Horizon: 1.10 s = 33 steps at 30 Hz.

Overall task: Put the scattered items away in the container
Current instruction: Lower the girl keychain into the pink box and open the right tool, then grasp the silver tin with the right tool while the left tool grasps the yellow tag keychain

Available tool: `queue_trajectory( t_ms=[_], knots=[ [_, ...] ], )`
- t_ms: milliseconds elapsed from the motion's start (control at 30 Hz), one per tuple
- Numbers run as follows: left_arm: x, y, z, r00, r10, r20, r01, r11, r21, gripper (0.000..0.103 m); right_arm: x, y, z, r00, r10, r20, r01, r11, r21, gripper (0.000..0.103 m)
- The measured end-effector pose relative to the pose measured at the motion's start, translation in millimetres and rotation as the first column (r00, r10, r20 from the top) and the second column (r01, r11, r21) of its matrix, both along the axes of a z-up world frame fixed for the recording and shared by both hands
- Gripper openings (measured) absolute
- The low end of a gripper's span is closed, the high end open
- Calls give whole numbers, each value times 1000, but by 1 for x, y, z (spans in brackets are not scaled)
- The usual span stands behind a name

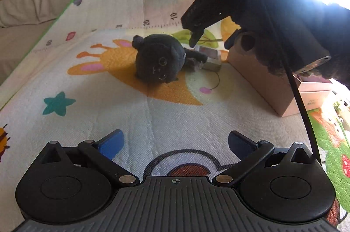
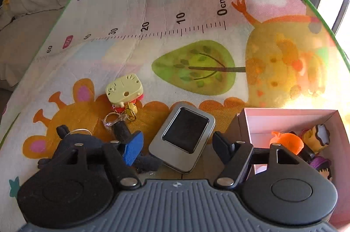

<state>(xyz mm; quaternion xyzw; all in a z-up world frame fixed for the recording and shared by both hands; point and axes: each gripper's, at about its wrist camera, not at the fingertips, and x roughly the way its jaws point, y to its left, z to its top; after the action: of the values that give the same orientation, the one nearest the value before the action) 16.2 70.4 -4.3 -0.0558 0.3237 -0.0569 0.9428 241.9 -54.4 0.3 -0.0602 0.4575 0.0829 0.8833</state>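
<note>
The silver tin (image 2: 182, 138) lies on the play mat (image 2: 153, 13) between the apart fingers of the right gripper (image 2: 177, 147), untouched; black plush cat (image 1: 158, 60) left, pink box (image 2: 291, 120) right, yellow keychain toy (image 2: 124, 88) beyond; left gripper (image 1: 176, 144) spread wide over bare mat

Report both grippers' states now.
Left gripper: open, empty.
Right gripper: open above the flat silver metal tin, gripping nothing.

The play mat (image 2: 175, 2) ruler reads 0cm, 10, 20, 30.
</note>
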Motion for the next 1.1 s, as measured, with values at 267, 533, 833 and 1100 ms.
queue_trajectory(
  t_ms=[267, 533, 833, 1100],
  knots=[
    [-2, 3, -1, 1000, 5, 6, -5, 1000, -27, 103, 17, 8, -33, 998, -45, -32, 44, 998, -54, 70],
    [-9, 2, 4, 1000, -12, 10, 12, 1000, -28, 103, -54, -10, -17, 975, 224, -6, -224, 975, -6, 66],
    [-41, -2, 11, 998, -51, -45, 52, 999, 4, 103, -174, -73, 16, 912, 409, 18, -410, 911, 37, 64],
    [-37, -27, 27, 996, -86, -28, 87, 996, 34, 103, -244, -132, 7, 884, 463, 59, -455, 883, -115, 62]
  ],
)
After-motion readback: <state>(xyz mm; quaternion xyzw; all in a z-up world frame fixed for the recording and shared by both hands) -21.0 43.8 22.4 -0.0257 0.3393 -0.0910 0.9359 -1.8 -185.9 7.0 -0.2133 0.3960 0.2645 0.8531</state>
